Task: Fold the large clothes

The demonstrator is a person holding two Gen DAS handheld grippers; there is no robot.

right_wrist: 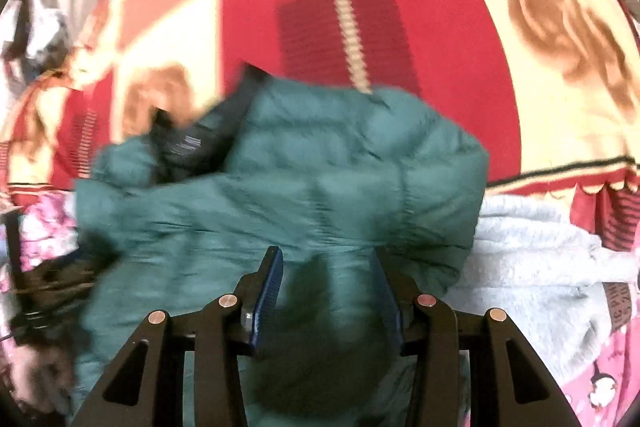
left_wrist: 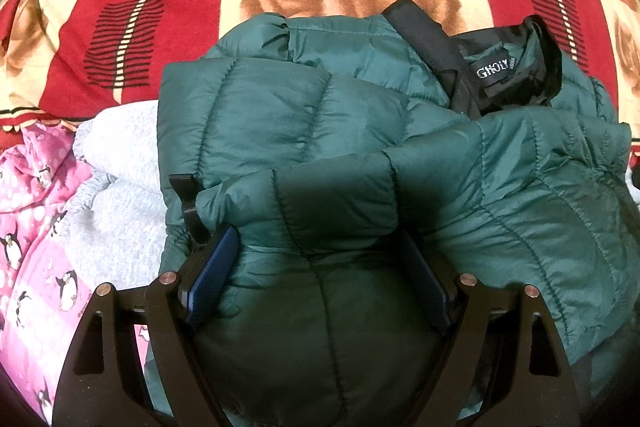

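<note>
Pinching thick folds of the puffy green jacket in my left claw and right claw, I expect light, slippery, springy padding ahead, best held at seams.

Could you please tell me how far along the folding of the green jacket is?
Done: both sleeves of the green puffer jacket lie crossed over its front. In hand: both sets of jaws grip its near edge. Left: doubling it toward the collar.

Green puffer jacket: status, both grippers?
Left gripper clamped on green puffer jacket, wide bite. Right gripper clamped on it too. Grey fleece alongside, not blocking.
</note>
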